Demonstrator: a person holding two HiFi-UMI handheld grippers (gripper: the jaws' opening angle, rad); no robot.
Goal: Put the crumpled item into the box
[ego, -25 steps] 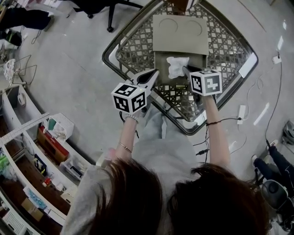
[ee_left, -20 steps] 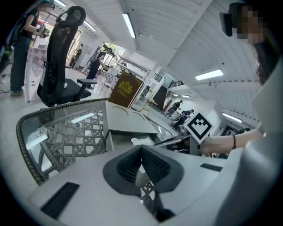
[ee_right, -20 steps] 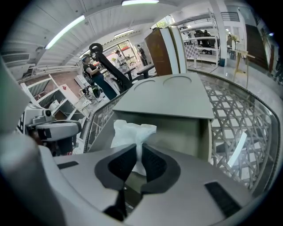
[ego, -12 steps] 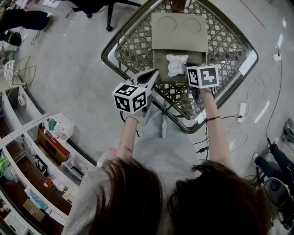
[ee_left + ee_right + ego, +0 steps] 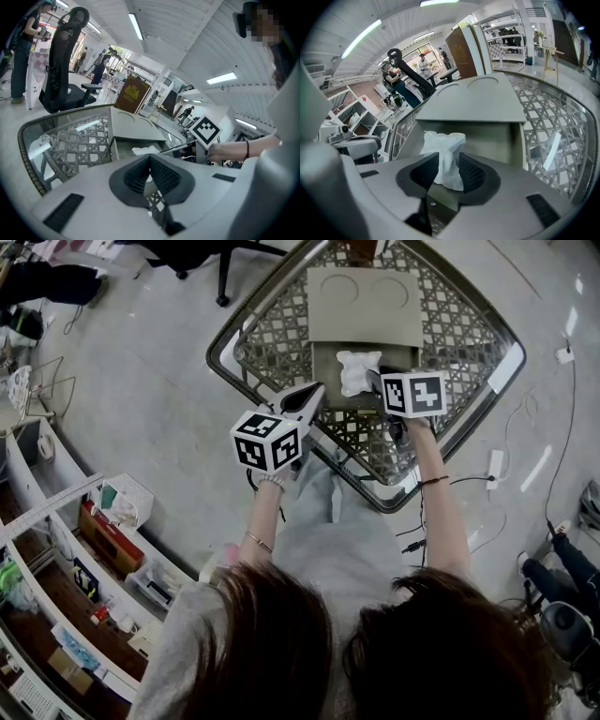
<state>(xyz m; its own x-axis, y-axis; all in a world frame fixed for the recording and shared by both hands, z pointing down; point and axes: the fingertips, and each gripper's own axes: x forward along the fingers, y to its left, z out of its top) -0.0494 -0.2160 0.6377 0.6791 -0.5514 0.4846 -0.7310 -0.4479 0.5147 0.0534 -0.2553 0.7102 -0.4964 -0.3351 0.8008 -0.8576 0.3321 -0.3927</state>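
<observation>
Since a second ago our right gripper (image 5: 380, 385) has edged forward over the box, and its jaws have just been opening; they now stand well apart with the crumpled paper (image 5: 445, 150) loose between them, no longer pinched. We work over the wicker table (image 5: 272, 343) with its glass top, where the grey box (image 5: 497, 136) sits with its lid (image 5: 366, 306) folded back. Our left gripper (image 5: 150, 157) waits near the box's front corner, jaws together on nothing. The paper (image 5: 357, 371) stands inside the open box, toward its near side, though we cannot tell whether it rests fully on the floor. We judge the risk to be in pulling away: the paper may cling to a ribbed pad and ride out with it, or stand tall enough to catch the lid.
</observation>
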